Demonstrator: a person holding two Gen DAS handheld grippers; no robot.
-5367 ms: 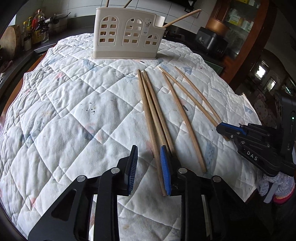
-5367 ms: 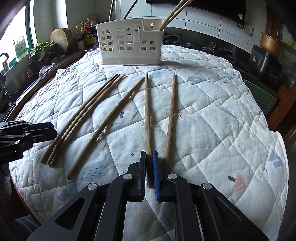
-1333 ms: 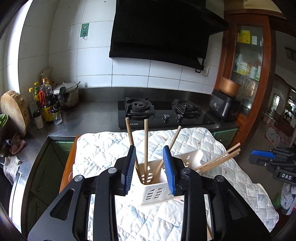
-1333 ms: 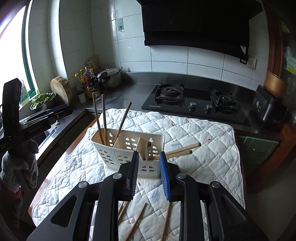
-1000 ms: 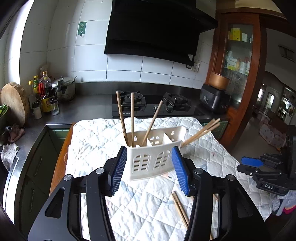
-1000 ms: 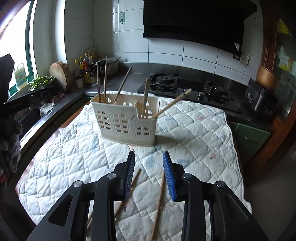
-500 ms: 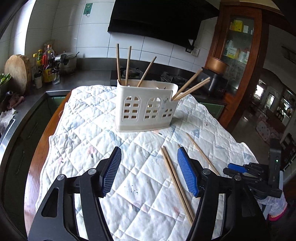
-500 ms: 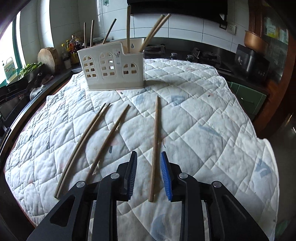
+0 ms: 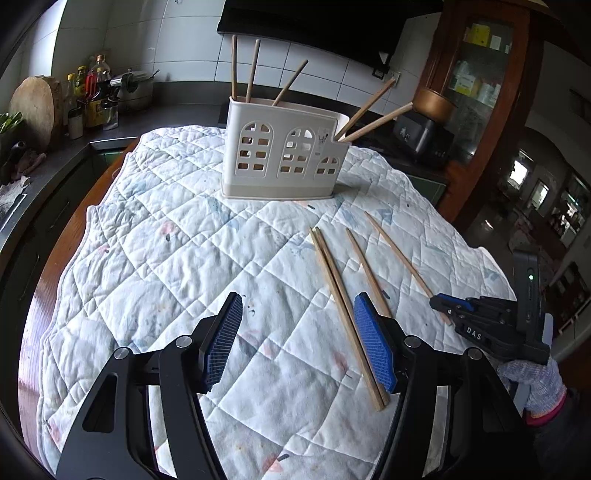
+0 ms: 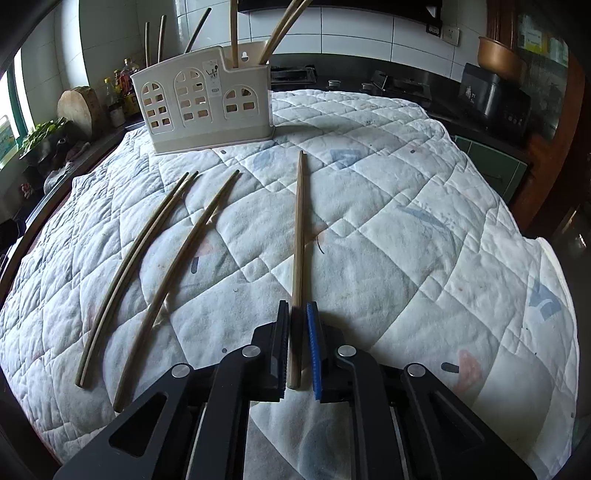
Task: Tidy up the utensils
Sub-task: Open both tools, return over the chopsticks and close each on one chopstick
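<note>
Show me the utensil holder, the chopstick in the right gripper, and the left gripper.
utensil holder [image 9: 284, 162]: left wrist view, front wall.
chopstick [image 10: 298, 236]: right wrist view, mid-shaft.
left gripper [image 9: 299, 347]: left wrist view, between fingertips.

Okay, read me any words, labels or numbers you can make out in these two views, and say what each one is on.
"DAS": white letters on the black body of the right gripper, seen from the left wrist.
Sticker on the utensil holder: too small to read.
Bottle labels on the counter: blurred.
Packages in the wooden cabinet: unreadable.

Black claw [image 9: 297, 341], blue pads [image 9: 371, 341], grey knit glove [image 9: 535, 384].
</note>
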